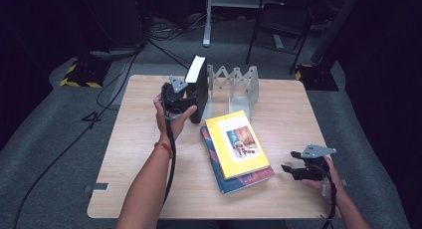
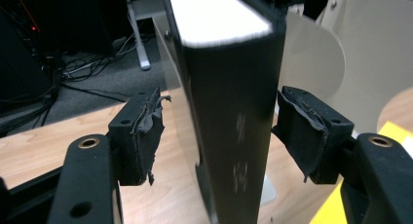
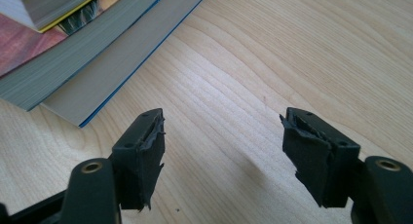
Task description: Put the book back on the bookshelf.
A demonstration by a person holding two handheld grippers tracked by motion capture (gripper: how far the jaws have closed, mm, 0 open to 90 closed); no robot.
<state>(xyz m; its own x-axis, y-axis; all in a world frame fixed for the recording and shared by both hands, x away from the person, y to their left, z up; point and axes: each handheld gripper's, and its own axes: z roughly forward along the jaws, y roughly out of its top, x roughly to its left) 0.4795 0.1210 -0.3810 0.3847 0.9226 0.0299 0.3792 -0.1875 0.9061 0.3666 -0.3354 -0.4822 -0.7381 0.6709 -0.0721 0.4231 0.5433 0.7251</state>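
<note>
black hand-held gripper, frayed pads, perhaps red wristband

Overhead forward-down view; two close gripper-mounted views over table

The black book's foot runs off the left gripper view's bottom edge, and its spine lettering is blurred.

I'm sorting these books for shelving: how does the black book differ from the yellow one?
The black book stands upright in the grey rack; the yellow book lies flat on a stack. The black book sits between the left gripper fingers; the yellow one lies untouched. Both are closed.
</note>
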